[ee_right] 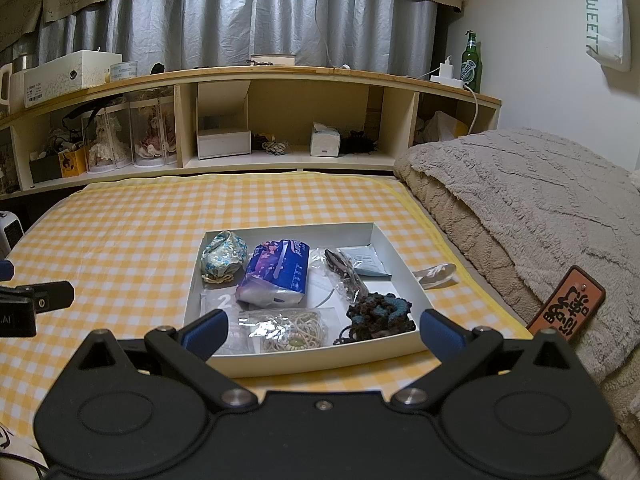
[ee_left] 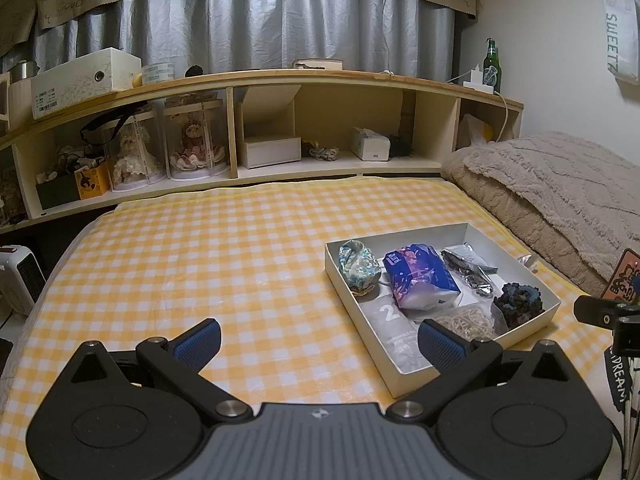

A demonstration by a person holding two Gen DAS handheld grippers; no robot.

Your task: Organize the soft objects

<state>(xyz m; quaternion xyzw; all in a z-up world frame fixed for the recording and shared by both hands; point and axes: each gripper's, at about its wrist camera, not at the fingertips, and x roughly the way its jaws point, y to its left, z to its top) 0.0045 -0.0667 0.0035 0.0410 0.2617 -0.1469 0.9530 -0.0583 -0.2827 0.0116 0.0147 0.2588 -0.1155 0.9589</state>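
Both grippers hang above the yellow checked cloth [ee_right: 120,216] with their fingers spread wide and nothing between them. The left gripper [ee_left: 320,340] is beside the left edge of the white tray [ee_right: 320,354]; the right gripper [ee_right: 322,330] faces the tray's near wall directly.

The soft objects lie inside the tray: a floral pouch [ee_right: 224,256] at the far left corner, a blue tissue pack [ee_right: 276,276] beside it, a dark crocheted piece [ee_right: 380,314] at the near right corner, and a clear bag of cream cord [ee_right: 292,326] near the front wall.

The main risk, as it seems, is the crowding. The things touch or overlap each other, so a closing finger may catch a neighbour (the thin plastic bags especially) and drag it out. The tray looks light, and a push on its wall could slide it on the cloth.

The right wrist view shows a clear wrapper [ee_right: 434,274] lying outside the tray, against its right wall, and the whole orange tag [ee_right: 566,306] on the beige blanket [ee_right: 520,200]. The left view shows only a small part of both, but it shows more of the free cloth to the left of the tray.
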